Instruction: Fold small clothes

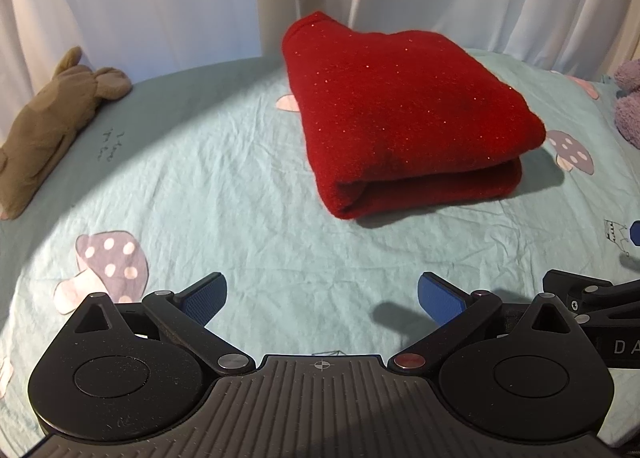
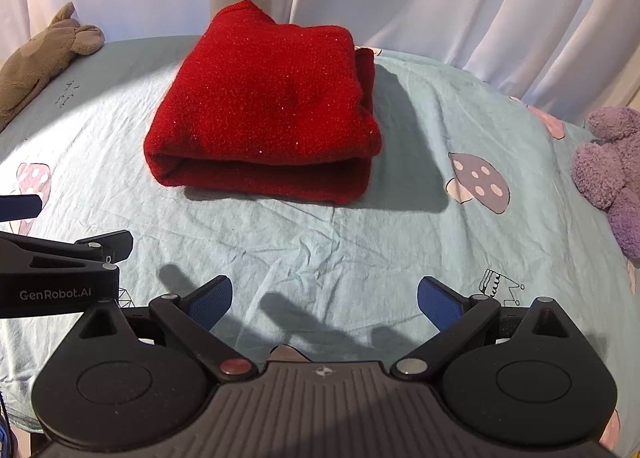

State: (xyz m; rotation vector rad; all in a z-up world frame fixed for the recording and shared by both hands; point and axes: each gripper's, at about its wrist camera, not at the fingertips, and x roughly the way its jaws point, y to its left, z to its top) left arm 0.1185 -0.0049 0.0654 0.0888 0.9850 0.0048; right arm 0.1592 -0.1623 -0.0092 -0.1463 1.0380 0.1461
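Lying folded ahead of both: sweater [image 1: 404,114], on bed [image 1: 224,186]. Hovering near, apart: left gripper [image 1: 322,298], right gripper [image 2: 324,302], both gaping, holding nothing; neither clearly nearer.

Left gripper [image 1: 322,296] held low and level, its two blue-padded fingers [image 1: 206,296] spread wide apart, nothing between them. Right gripper [image 2: 325,300] in the same pose, fingers [image 2: 438,304] likewise spread and empty. The two grippers lie side by side, near each other.

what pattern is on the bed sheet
Pale teal sheet printed with spotted mushrooms; clearest in the right wrist view.
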